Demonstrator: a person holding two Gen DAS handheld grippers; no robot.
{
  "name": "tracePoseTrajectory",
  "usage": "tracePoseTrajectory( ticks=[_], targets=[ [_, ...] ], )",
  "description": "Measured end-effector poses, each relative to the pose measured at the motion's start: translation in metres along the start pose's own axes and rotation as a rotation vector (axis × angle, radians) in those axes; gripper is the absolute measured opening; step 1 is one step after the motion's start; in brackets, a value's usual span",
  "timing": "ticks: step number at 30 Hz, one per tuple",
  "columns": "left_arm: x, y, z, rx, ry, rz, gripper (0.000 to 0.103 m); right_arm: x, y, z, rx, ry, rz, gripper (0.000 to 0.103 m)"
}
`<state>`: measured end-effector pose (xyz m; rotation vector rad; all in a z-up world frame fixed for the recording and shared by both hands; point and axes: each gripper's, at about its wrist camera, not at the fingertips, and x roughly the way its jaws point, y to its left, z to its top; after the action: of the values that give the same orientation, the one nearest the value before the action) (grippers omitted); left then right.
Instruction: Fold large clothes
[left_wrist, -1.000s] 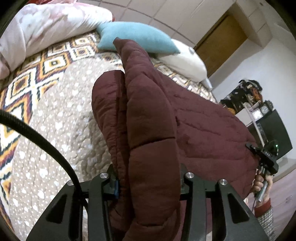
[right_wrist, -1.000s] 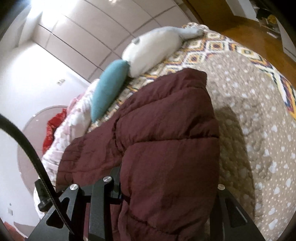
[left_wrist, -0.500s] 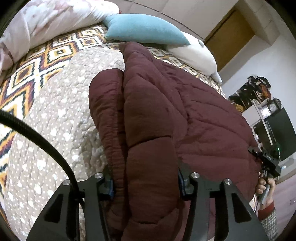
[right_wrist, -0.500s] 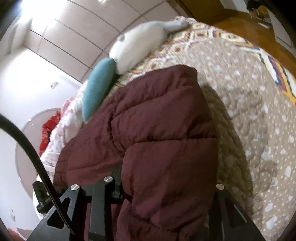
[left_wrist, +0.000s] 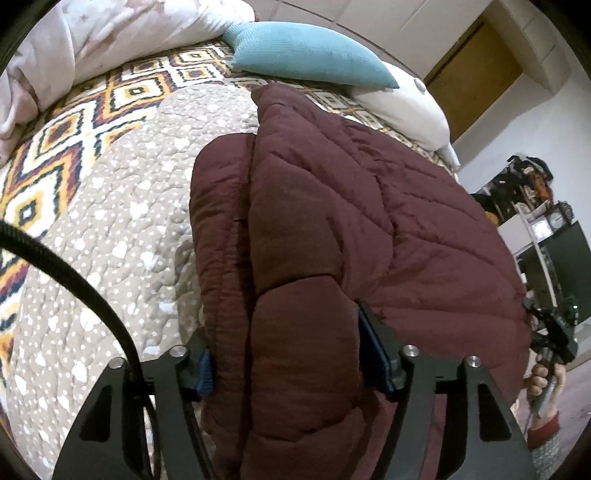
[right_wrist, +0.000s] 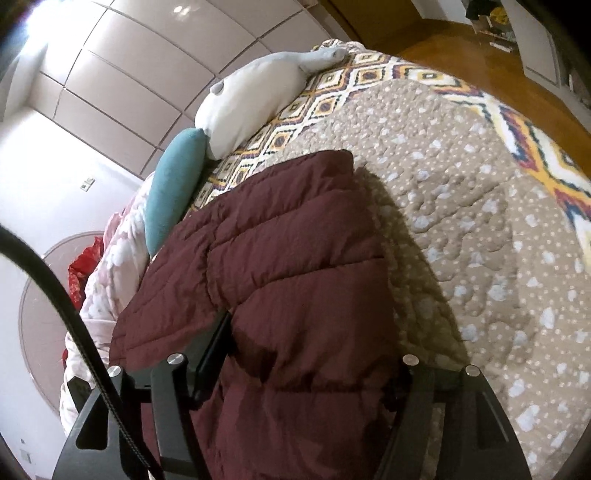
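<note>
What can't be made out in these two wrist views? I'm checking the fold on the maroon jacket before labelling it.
- Left gripper, left wrist view: fingertips buried in the maroon jacket.
- Right gripper, right wrist view: fingertips likewise covered by the jacket.
- Jacket's near end: cut off by the bottom edge in both views.
- Shelf clutter, left wrist view: too small.

Maroon quilted puffer jacket (left_wrist: 332, 229), folded into thick padded layers and spread across the bed; its near edge is bunched and raised, stitched panels visible.
</note>
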<state>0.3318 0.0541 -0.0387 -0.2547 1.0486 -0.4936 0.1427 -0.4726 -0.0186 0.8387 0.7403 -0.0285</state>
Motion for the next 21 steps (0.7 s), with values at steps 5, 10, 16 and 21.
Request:
tracePoseTrajectory(
  ticks=[5, 10, 16, 21],
  targets=[
    [-0.020, 0.004, -0.003, -0.030, -0.024, -0.037, 0.066, -0.011, -0.006, -0.005, 0.010, -0.029, -0.020, 0.071],
    [-0.060, 0.006, -0.008, 0.012, -0.117, 0.029, 0.066, -0.047, -0.013, -0.005, 0.022, -0.140, -0.061, 0.071],
    [-0.116, 0.012, -0.003, 0.034, -0.251, 0.138, 0.066, -0.111, -0.026, -0.003, 0.057, -0.272, -0.040, 0.071],
    [-0.113, -0.012, 0.005, 0.064, -0.240, 0.117, 0.067, -0.118, -0.006, -0.003, 0.024, -0.264, 0.027, 0.071]
  ],
)
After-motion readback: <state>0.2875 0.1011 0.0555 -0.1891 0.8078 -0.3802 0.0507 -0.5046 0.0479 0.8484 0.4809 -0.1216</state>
